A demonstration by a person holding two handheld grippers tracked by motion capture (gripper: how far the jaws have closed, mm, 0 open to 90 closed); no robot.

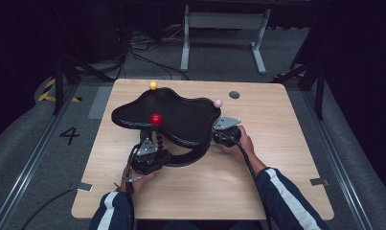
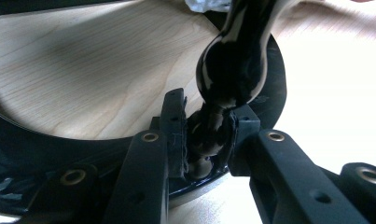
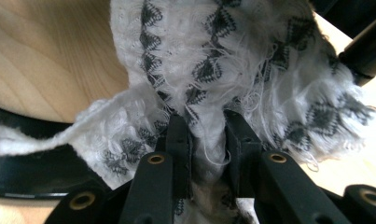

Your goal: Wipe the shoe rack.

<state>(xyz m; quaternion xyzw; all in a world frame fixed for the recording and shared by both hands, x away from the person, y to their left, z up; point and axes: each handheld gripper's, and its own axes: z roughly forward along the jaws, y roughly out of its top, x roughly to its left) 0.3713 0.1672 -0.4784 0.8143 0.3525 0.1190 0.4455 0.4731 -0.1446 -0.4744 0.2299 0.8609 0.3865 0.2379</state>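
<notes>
Right hand-held gripper pinches white cloth between jaws.

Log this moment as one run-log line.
left tool: shut on beaded black post | right tool: shut on white patterned cloth | black stand: on table

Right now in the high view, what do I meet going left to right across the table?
Left gripper on the black beaded leg → yellow ball → red ball → pink ball → right gripper → dark hole in the tabletop.

The white patterned cloth runs off the right gripper view's top edge. In the high view, the black wavy tray hides it, and both tongs' tips are tucked beneath the tray's rim.
</notes>
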